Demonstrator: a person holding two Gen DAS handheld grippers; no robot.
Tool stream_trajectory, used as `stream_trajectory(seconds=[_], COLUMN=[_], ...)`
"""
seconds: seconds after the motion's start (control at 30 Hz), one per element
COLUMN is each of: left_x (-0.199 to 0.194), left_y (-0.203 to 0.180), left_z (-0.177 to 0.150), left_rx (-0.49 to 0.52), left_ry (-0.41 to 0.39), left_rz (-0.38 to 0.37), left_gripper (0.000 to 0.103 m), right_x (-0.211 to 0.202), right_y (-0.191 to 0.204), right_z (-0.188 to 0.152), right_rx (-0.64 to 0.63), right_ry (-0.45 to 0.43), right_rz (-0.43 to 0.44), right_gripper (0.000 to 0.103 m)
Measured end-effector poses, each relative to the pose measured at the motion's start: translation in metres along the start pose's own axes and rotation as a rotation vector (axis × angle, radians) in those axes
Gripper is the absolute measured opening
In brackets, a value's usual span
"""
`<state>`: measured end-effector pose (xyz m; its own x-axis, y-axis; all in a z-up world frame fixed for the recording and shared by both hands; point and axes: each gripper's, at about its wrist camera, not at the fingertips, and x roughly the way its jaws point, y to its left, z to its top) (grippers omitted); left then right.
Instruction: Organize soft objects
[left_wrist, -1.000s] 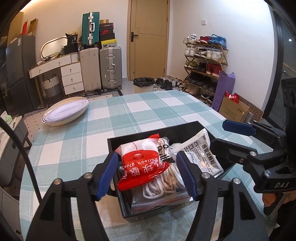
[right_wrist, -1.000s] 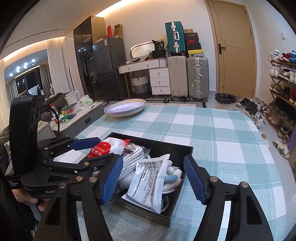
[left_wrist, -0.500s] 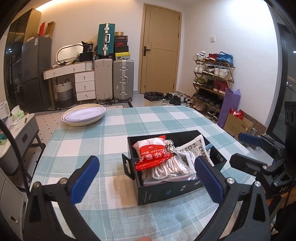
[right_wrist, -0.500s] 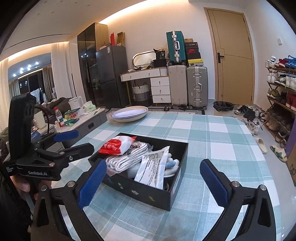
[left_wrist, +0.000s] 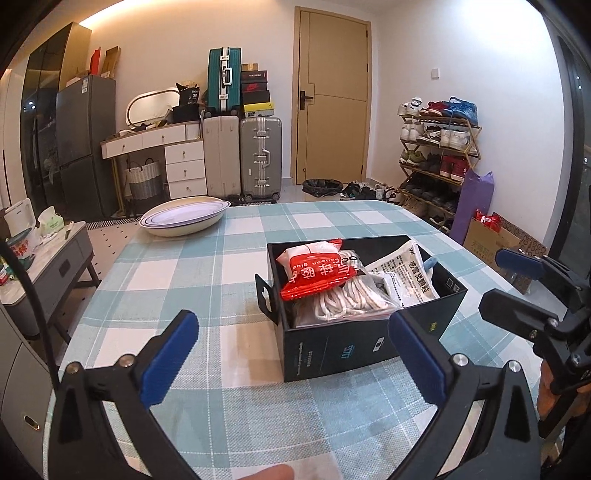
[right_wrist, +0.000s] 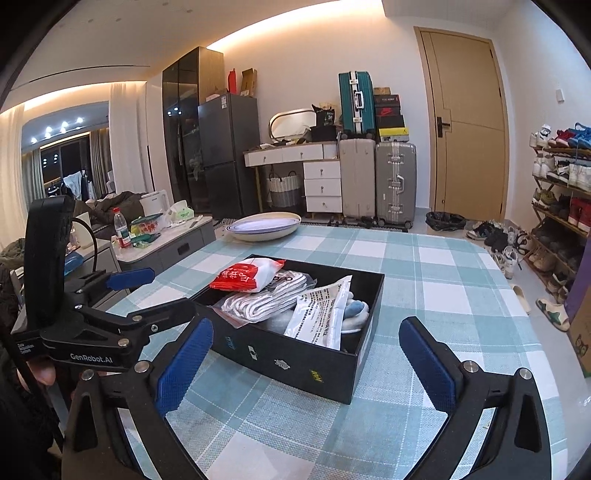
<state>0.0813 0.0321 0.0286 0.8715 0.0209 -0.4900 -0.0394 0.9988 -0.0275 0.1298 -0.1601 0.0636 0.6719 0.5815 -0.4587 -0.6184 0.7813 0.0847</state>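
Note:
A black open box stands on the checked tablecloth. It holds a red and white packet on top, a bag of white rope, a white printed sachet and something pale blue. My left gripper is open and empty, held back in front of the box. My right gripper is open and empty, also in front of the box. Each gripper shows in the other's view, the right one and the left one.
A shallow cream bowl sits at the table's far left corner. Beyond the table are suitcases, a dresser, a fridge, a door and a shoe rack. A low side table with bottles stands to the left.
Both grippers have drawn back and up from the box, and their jaws have opened wider. The red packet lies in the box, out from between the left jaws.

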Motion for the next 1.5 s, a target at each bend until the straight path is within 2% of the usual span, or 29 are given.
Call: stream_trajectory(seconds=[0.17, 0.27, 0.9, 1.5], left_x=[0.001, 0.003, 0.004, 0.007], left_y=[0.002, 0.002, 0.003, 0.004], left_z=[-0.004, -0.006, -0.010, -0.007], left_rx=[-0.013, -0.013, -0.018, -0.025], left_ry=[-0.011, -0.019, -0.006, 0.002], left_rz=[-0.007, 0.001, 0.008, 0.019], left_gripper=[0.103, 0.103, 0.103, 0.103], right_x=[0.001, 0.002, 0.003, 0.002], right_y=[-0.001, -0.001, -0.004, -0.003], right_z=[-0.003, -0.005, -0.012, -0.012], right_rx=[0.011, -0.007, -0.011, -0.017], right_ry=[-0.019, -0.026, -0.047, -0.051], right_rz=[0.003, -0.028, -0.063, -0.061], right_gripper=[0.102, 0.102, 0.102, 0.102])
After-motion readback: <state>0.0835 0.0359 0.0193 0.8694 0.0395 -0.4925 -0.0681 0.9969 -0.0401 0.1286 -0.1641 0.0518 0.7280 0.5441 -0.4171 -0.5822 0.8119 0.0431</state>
